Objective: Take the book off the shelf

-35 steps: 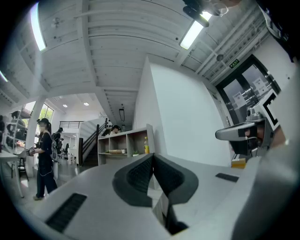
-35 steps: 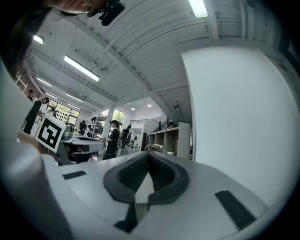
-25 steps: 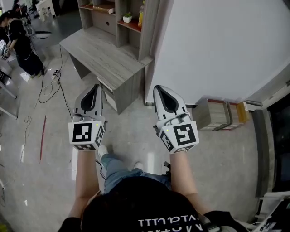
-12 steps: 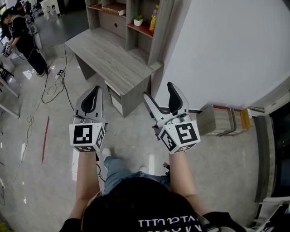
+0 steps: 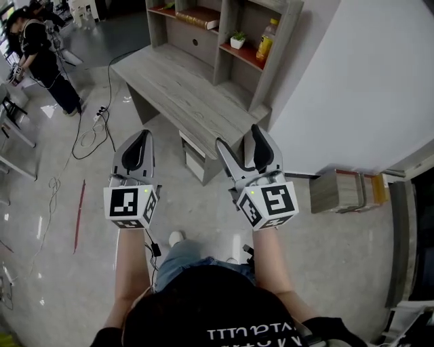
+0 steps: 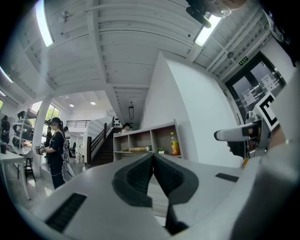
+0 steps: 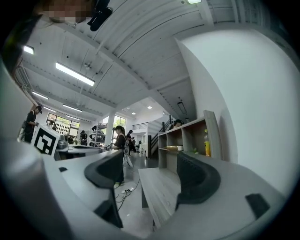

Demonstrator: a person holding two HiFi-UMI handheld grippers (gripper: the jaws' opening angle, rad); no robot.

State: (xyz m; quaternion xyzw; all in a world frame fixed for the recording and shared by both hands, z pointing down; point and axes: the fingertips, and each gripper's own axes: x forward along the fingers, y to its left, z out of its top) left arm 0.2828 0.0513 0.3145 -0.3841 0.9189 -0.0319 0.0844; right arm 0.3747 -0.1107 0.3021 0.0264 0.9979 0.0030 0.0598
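A brown book [image 5: 196,15] lies flat on the upper shelf of a grey wooden shelf unit [image 5: 220,51] at the back of a desk [image 5: 180,91]. It also shows far off as the book [image 6: 138,149] and the book [image 7: 172,147]. Both grippers are held level over the floor, well short of the desk. My left gripper [image 5: 141,137] [image 6: 153,158] is shut with nothing in it. My right gripper [image 5: 241,139] [image 7: 150,168] is open; its jaws have just been opening, with nothing between them.
A yellow bottle [image 5: 266,41] and a small potted plant [image 5: 237,39] stand on the red lower shelf. A drawer unit [image 5: 195,159] sits under the desk. A white wall [image 5: 352,81] rises right, with stacked boards [image 5: 339,191] at its foot. A person [image 5: 41,61] and cables [image 5: 91,132] are left.
The right gripper's jaws went from shut to open. Both grippers and the person have moved forward, so the desk and shelf are closer and more of the shelf shows.
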